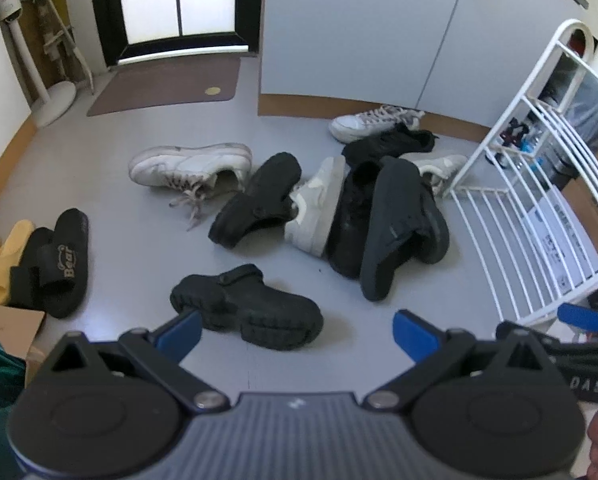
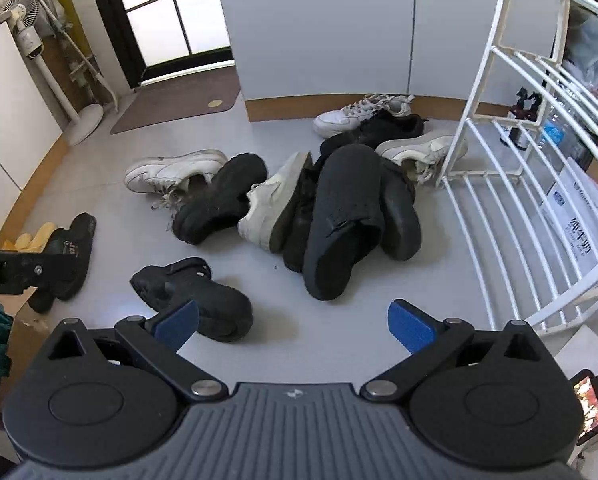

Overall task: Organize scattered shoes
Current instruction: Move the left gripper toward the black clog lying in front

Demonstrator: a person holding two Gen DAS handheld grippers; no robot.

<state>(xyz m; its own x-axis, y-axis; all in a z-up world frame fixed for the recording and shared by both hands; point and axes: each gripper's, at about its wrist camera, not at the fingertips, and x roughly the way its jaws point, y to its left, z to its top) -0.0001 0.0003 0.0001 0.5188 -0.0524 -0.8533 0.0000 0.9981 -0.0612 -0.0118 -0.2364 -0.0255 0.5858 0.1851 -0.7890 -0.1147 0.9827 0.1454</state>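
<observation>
Shoes lie scattered on the grey floor. A black clog (image 1: 247, 306) (image 2: 195, 298) rests nearest, just beyond my left gripper (image 1: 297, 334), which is open and empty. A heap in the middle holds a second black clog (image 1: 259, 200) (image 2: 221, 200), a white sneaker on its side (image 1: 319, 206) (image 2: 277, 202), and a dark slipper (image 1: 399, 228) (image 2: 345, 220). Another white sneaker (image 1: 191, 164) (image 2: 175, 170) lies to the left, a black slide (image 1: 63, 264) (image 2: 69, 256) further left. My right gripper (image 2: 293, 326) hovers open above the floor, holding nothing.
A white wire shoe rack (image 1: 535, 200) (image 2: 515, 184) stands at the right, its lower shelf bare. More sneakers (image 1: 375, 122) (image 2: 359, 118) lie by the grey cabinet (image 1: 359, 28). A doormat (image 1: 167, 84), fan stand (image 1: 55, 100) and cardboard box (image 1: 11, 328) sit left.
</observation>
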